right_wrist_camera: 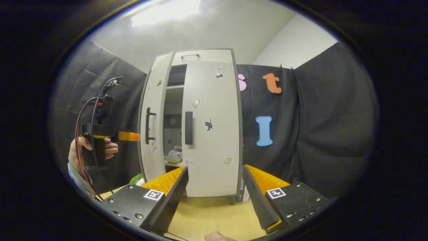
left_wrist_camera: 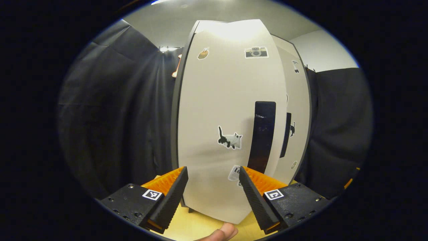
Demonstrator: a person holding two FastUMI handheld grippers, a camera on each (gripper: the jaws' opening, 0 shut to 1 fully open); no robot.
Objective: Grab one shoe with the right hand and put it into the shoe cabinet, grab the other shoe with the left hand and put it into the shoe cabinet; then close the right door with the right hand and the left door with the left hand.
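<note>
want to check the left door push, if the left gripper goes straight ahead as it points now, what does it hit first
Most likely the left door: its face stands right ahead of the open left gripper, near the lower stickers beside the door handle. Depth is hard to judge.

Setting: staged recording booth, not a lived-in home. Evidence: black cloth (right_wrist_camera: 321, 127) draped as walls; plain white wall (right_wrist_camera: 294, 43) and ceiling above it; single white cabinet (right_wrist_camera: 207, 134) with stickers, on a bare wooden floor (right_wrist_camera: 214, 214); shoe (right_wrist_camera: 174, 154), apparently, on its shelf; ceiling light (right_wrist_camera: 167, 11).
</note>
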